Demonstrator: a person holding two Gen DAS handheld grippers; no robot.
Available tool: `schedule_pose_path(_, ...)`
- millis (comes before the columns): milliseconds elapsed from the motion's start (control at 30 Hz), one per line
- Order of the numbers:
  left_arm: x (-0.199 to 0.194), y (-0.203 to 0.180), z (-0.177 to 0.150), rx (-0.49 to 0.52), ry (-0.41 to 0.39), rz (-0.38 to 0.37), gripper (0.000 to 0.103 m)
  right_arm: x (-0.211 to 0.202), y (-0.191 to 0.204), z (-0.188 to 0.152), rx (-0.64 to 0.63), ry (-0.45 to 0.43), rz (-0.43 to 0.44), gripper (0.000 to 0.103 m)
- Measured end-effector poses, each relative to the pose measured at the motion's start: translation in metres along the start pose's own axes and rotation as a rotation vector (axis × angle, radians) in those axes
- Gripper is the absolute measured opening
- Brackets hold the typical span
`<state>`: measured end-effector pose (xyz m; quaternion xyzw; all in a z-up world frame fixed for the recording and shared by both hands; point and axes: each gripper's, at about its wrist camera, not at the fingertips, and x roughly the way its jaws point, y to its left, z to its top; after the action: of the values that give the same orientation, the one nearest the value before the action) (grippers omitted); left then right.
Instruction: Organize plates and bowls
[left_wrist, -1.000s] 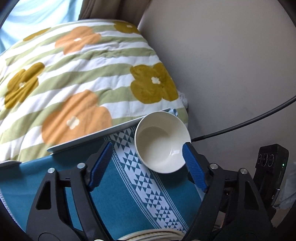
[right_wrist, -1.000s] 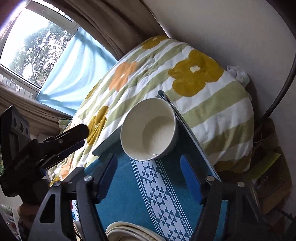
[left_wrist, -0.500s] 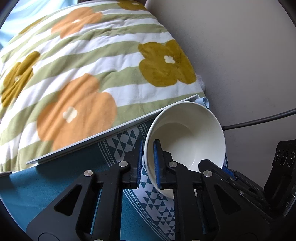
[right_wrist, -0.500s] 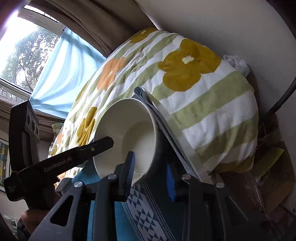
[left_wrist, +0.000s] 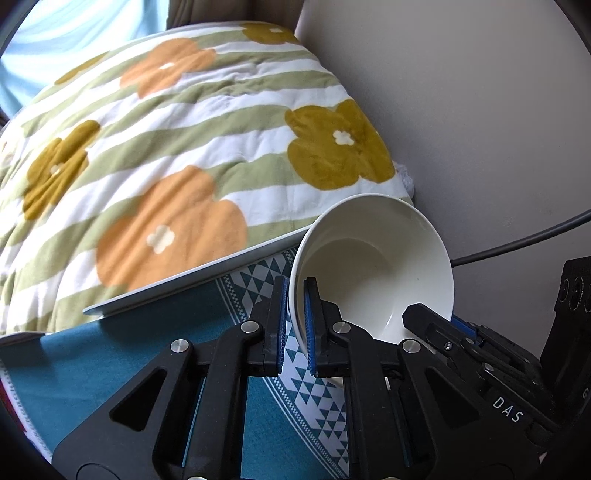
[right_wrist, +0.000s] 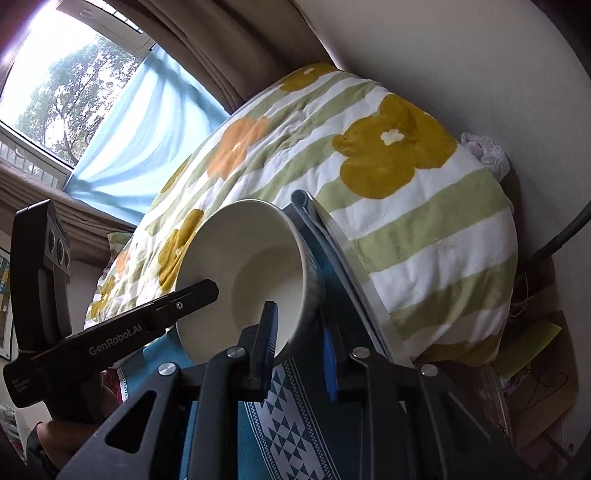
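A cream bowl (left_wrist: 373, 266) is tilted above the teal patterned cloth (left_wrist: 140, 354) near the table's far right corner. My left gripper (left_wrist: 294, 325) is shut on the bowl's near left rim, one pad inside and one outside. My right gripper (right_wrist: 299, 332) is shut on the opposite side of the same bowl (right_wrist: 240, 266), its left pad inside and its right pad on the outer wall. Each gripper shows in the other's view: the right one in the left wrist view (left_wrist: 480, 354), the left one in the right wrist view (right_wrist: 110, 332). No plates are in view.
A floral striped blanket (left_wrist: 177, 147) lies just beyond the table's white edge (left_wrist: 192, 273). A wall (left_wrist: 461, 110) and a black cable (left_wrist: 524, 240) are to the right. A window with a blue curtain (right_wrist: 140, 133) is behind. Clutter sits on the floor (right_wrist: 535, 350) at right.
A second ago both grippers were open around the bowl as it sat flat on the cloth. Both have shut on its rim, and the bowl is tilted and raised.
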<state>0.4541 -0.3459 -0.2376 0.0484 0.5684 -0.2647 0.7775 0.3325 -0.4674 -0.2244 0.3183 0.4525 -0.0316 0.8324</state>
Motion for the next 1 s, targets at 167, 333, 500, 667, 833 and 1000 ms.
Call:
schedule_pose_path(167,-0.058,0.007,-0.018,-0.033,-0.086,0.021,0.007,-0.029,0.035,-0.008,-0.084,-0.022,0.039,0.021)
schedule_pose_path(333,-0.126,0.029,-0.057,-0.093,-0.161,0.041,0.007,-0.063,0.083,-0.034,-0.168,-0.035,0.086,0.020)
schedule_pose_path(500,-0.188,0.061,-0.109,-0.155,-0.212,0.073,0.007,-0.087,0.137,-0.076,-0.243,-0.028,0.125,0.020)
schedule_pose_path(667,-0.238,0.101,-0.170,-0.223,-0.248,0.116,0.007,-0.096,0.190,-0.124,-0.316,-0.005,0.165,0.020)
schedule_pose_path(833,-0.276,0.146,-0.231,-0.300,-0.269,0.156,0.007,-0.089,0.237,-0.174,-0.385,0.042,0.202,0.020)
schedule_pose_path(1000,-0.298,0.191,-0.282,-0.365,-0.267,0.186,0.007,-0.073,0.275,-0.219,-0.439,0.102,0.232,0.020)
